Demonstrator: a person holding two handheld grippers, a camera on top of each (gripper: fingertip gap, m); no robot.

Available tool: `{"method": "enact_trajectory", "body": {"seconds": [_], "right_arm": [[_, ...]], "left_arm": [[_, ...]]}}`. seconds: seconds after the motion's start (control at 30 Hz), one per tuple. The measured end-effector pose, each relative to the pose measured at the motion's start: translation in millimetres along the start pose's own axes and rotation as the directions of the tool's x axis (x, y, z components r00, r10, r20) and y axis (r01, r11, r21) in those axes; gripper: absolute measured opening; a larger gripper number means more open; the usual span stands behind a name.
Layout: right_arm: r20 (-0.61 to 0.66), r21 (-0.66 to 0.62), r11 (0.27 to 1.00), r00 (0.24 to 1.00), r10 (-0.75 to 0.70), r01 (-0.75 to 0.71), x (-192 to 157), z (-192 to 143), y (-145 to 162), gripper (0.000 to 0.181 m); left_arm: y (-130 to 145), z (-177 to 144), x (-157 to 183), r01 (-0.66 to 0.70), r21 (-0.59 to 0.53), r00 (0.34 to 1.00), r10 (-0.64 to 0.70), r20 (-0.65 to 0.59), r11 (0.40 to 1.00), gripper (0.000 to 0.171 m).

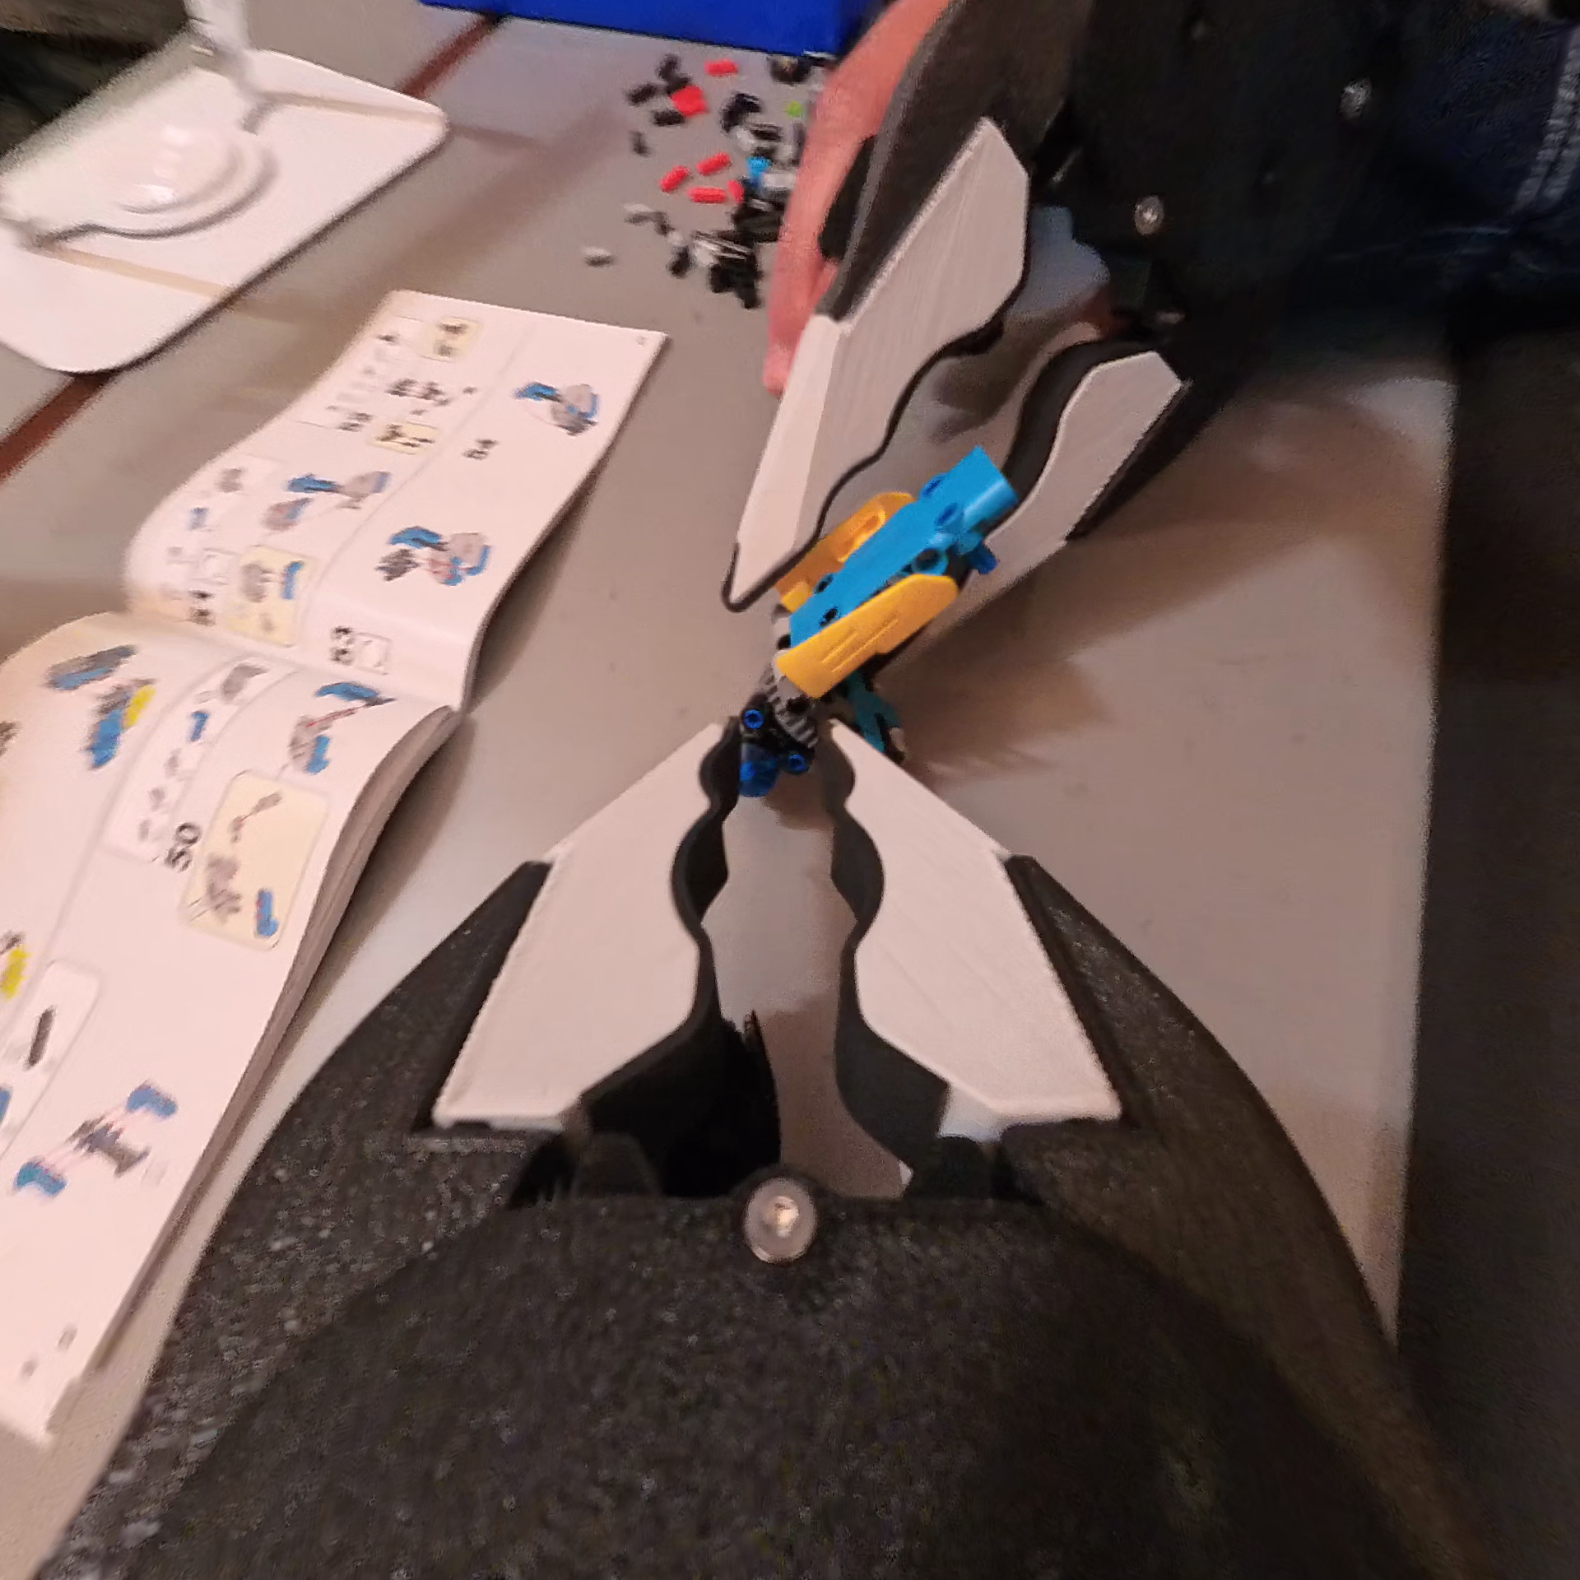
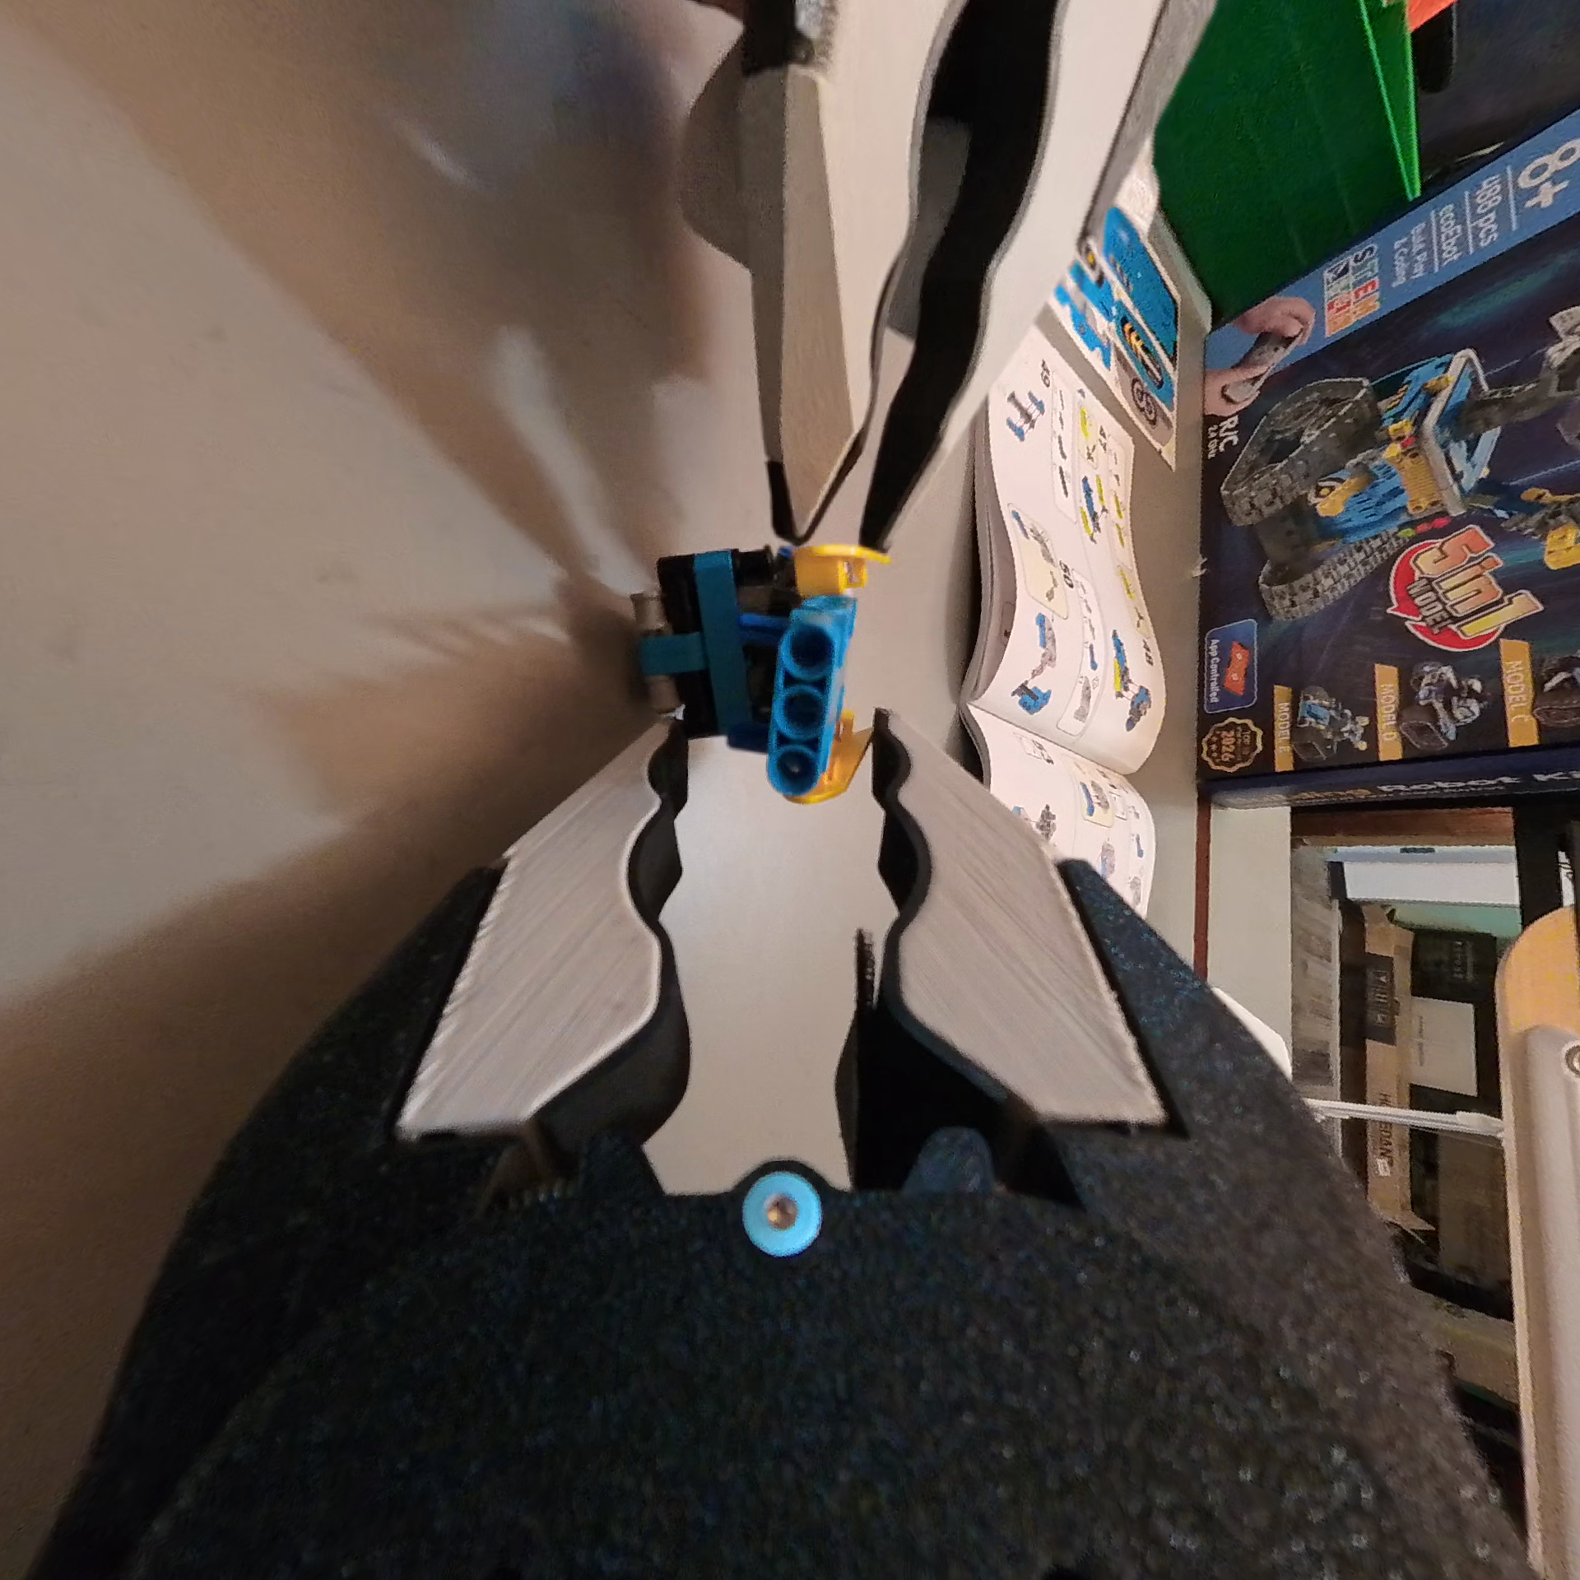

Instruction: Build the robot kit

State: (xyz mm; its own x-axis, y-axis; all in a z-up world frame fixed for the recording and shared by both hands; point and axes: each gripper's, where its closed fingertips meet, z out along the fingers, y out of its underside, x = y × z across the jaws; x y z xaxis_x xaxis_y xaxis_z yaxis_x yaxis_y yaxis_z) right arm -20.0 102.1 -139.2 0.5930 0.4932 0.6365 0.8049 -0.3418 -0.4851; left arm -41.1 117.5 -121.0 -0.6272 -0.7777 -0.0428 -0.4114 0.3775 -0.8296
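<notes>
A small blue, yellow and black brick model (image 1: 889, 556) hangs above the grey table (image 1: 1197, 684) between both grippers. My right gripper (image 1: 842, 616) comes in from the upper right and is shut on the model's body. In the right wrist view its fingertips (image 2: 885, 735) press the model (image 2: 804, 675) from both sides. My left gripper (image 1: 782, 748) is closed to a narrow gap on the model's lower end, on a dark gear and blue pins. In the right wrist view the left gripper (image 2: 829, 534) reaches down from the top onto the model's yellow end.
An open instruction booklet (image 1: 342, 556) lies left of the grippers and shows in the right wrist view (image 2: 1069, 598). Several loose small parts (image 1: 727, 171) lie at the back. A white tray (image 1: 171, 214) sits far left. A printed kit box (image 2: 1385, 513) stands behind the booklet. A hand (image 1: 812, 214) holds the right gripper. Only a small space, under 4 cm, lies between the two pairs of fingers.
</notes>
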Motion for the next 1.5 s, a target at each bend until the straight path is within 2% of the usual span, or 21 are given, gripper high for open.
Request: {"method": "enact_trajectory", "body": {"seconds": [0.17, 0.27, 0.47, 0.63, 0.7, 0.93, 1.07, 1.33, 1.5], "right_arm": [[-0.006, -0.02, 1.0, 1.0, -0.004, 0.004, 0, 1, 4, 0.043], [-0.002, -0.026, 1.0, 1.0, 0.01, -0.01, 0, 2, 5, 0.043], [-0.013, -0.045, 0.999, 1.0, 0.016, -0.016, -1, 2, 5, 0.043], [-0.026, -0.082, 0.996, 0.999, 0.025, -0.028, -1, 2, 5, 0.043], [-0.028, -0.077, 0.997, 0.999, 0.023, -0.025, -1, 1, 3, 0.043], [-0.033, -0.079, 0.997, 0.999, 0.002, -0.004, -1, 1, 0, 0.043], [-0.034, -0.092, 0.996, 0.999, -0.025, 0.022, -3, 1, 1, 0.043], [-0.03, -0.094, 0.995, 0.999, -0.04, 0.037, -3, 1, 2, 0.043], [-0.034, -0.102, 0.994, 0.998, -0.054, 0.05, -3, 2, 2, 0.043]], "left_arm": [[-5, 4, 5, 0.058, 0.045, 0.996, -0.061, 0.066, 0.997, 0.017], [-2, 8, 9, 0.142, 0.024, 0.987, -0.143, 0.073, 0.99, 0.023], [-6, -2, -3, 0.325, 0.118, 0.905, -0.345, 0.247, 0.938, 0.024], [-12, 1, 6, 0.309, 0.139, 0.899, -0.337, 0.281, 0.941, 0.023], [-5, 6, 8, 0.308, 0.1, 0.9, -0.324, 0.292, 0.946, 0.022], [-5, 8, 10, 0.352, 0.117, 0.906, -0.369, 0.208, 0.929, 0.01], [-4, 9, 11, 0.363, 0.088, 0.917, -0.372, 0.145, 0.928, 0.008], [-3, 8, 14, 0.282, -0.078, 0.959, -0.28, 0.034, 0.956, 0.003], [-3, 8, 15, 0.356, -0.171, 0.932, -0.363, -0.009, 0.919, 0.003]]}}
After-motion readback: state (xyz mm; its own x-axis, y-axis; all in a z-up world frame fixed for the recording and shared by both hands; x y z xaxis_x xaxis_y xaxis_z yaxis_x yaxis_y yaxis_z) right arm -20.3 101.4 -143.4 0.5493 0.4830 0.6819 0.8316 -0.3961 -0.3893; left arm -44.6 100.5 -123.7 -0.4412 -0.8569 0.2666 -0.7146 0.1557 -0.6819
